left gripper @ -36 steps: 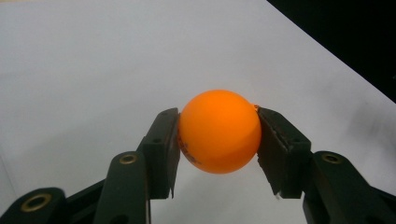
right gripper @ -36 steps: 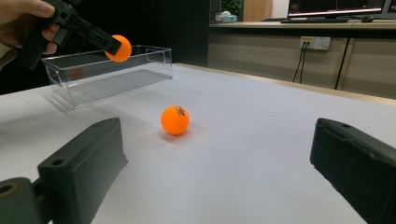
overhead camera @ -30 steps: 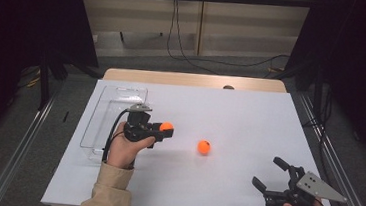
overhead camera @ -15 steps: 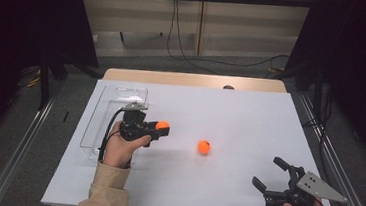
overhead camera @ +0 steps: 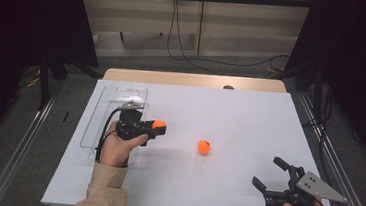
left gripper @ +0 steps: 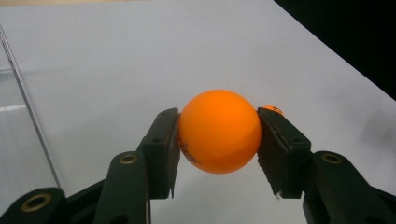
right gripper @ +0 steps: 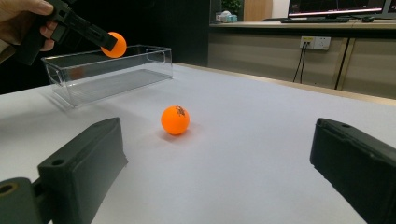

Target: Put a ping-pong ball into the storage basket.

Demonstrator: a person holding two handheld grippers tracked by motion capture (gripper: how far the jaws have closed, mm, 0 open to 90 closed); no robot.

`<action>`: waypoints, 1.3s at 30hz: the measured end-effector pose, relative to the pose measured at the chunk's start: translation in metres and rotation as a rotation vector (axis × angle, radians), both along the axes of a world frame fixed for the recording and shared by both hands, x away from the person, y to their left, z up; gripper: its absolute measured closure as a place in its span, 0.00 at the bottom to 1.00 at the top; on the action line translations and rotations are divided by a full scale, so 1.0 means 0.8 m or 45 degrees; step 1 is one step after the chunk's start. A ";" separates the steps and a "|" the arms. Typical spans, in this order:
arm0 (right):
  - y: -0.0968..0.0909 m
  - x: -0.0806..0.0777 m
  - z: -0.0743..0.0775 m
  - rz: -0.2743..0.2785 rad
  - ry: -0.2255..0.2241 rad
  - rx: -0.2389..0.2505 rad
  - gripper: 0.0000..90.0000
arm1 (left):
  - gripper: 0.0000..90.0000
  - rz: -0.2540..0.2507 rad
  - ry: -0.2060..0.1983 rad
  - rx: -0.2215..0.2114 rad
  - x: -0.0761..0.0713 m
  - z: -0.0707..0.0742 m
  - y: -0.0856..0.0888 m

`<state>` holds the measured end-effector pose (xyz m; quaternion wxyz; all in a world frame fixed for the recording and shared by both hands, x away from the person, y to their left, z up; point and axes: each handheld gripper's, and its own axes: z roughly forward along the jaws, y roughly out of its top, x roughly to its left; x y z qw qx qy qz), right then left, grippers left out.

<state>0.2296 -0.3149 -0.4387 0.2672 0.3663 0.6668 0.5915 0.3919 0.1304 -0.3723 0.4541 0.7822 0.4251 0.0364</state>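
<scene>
My left gripper (overhead camera: 158,127) is shut on an orange ball (left gripper: 219,130) and holds it in the air just right of the clear plastic box (overhead camera: 116,102). The right gripper view shows that held ball (right gripper: 115,45) above the box's near rim (right gripper: 107,63). A second orange ball (overhead camera: 204,146) with dark print lies on the white table (overhead camera: 231,107), apart from both grippers. In the left gripper view its edge (left gripper: 273,109) peeks out behind one jaw. My right gripper (overhead camera: 267,171) is open near the front right corner, pointing at the loose ball (right gripper: 175,120).
The clear box lies lengthwise along the table's left side with nothing visible inside. A wooden strip (overhead camera: 193,80) borders the table's far edge, with cables on the floor beyond. Metal rails (overhead camera: 22,139) run down both sides.
The left gripper has drifted slightly left toward the box, the ball still in it. The right gripper and the loose ball have stayed put.
</scene>
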 end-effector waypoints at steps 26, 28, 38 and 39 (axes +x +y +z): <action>0.000 0.000 0.000 0.000 -0.001 0.001 0.03 | 0.57 0.039 -0.022 0.005 0.000 0.005 0.017; 0.000 0.000 0.000 0.000 -0.001 0.001 0.03 | 0.57 0.046 -0.024 0.003 0.000 0.006 0.018; 0.000 0.000 0.000 0.000 -0.001 0.001 0.03 | 0.57 0.058 -0.030 0.010 0.000 0.007 0.022; 0.000 0.000 0.000 0.000 -0.001 0.001 0.03 | 0.57 0.057 -0.033 0.011 0.000 0.007 0.023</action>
